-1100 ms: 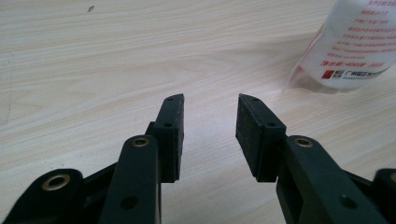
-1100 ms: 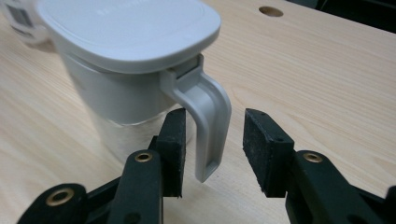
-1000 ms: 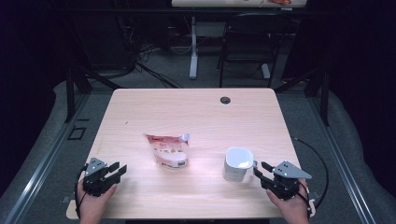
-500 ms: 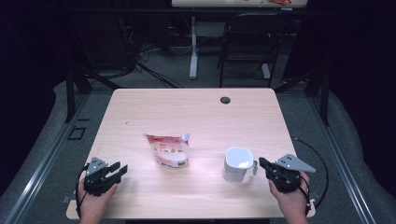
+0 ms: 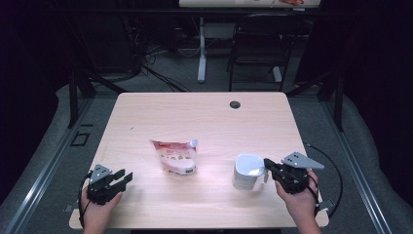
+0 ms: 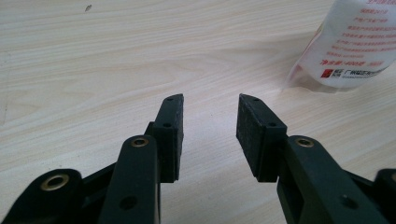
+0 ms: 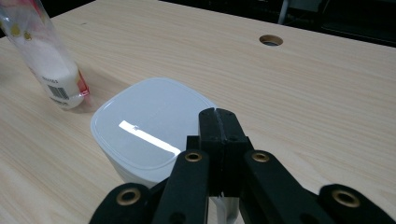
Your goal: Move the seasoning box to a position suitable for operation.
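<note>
Dark room, grey floor (image 5: pixel 44 146), black chair (image 5: pixel 255 44).

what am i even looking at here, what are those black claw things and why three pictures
A person sits at a wooden table holding a two-jaw hand tool in each hand. One picture comes from a camera above, the other two from cameras riding on each tool, looking along its black jaws. The left gripper rests low over bare wood, jaws apart, holding nothing. The right gripper has its jaws pressed together, right beside a white lidded container; whether they pinch part of it is hidden. A printed plastic pouch lies mid-table.
</note>
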A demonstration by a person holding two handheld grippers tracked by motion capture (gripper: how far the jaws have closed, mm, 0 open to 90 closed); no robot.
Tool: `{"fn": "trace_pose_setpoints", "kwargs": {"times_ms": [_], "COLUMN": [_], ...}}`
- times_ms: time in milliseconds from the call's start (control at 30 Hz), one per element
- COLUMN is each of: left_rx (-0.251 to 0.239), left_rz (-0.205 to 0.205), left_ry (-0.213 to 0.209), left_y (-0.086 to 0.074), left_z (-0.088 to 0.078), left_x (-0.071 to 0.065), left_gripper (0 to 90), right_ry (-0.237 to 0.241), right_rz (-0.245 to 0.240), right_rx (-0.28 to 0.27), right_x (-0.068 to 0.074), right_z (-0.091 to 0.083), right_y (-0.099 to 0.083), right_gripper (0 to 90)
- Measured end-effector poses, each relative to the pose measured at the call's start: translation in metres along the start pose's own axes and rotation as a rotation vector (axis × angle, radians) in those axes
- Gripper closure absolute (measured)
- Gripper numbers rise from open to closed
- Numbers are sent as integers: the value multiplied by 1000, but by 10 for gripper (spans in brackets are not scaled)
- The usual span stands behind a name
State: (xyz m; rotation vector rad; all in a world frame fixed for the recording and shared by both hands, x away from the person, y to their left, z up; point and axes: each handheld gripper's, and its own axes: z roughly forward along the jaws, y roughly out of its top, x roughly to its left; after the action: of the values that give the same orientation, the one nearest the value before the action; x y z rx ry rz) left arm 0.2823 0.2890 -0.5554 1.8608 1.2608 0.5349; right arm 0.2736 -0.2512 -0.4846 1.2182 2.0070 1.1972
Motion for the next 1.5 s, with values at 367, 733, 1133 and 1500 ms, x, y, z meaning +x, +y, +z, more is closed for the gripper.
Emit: {"fn": "trace_pose_setpoints", "kwargs": {"times_ms": [367,733,1133,1500], "left_rx": [1,-2,-1,-1], "left_rz": [1,0,1,1], "left_ry": [-2,-1,-1,-1], "left_y": [0,0,0,0], "left_z": [0,0,0,0], "left_x": [0,0,0,0], "left_gripper": [615,614,614,614], "right_ry": [14,31,66,77], "right_rz": [7,43,111,141], "right_rx": [22,10,-7,-18], "right_x": [2,-1,-9,-12], "right_z": [5,5,3,3], "right_y": [-2,-5,-9,-12], "right_gripper": [900,900,900,900]}}
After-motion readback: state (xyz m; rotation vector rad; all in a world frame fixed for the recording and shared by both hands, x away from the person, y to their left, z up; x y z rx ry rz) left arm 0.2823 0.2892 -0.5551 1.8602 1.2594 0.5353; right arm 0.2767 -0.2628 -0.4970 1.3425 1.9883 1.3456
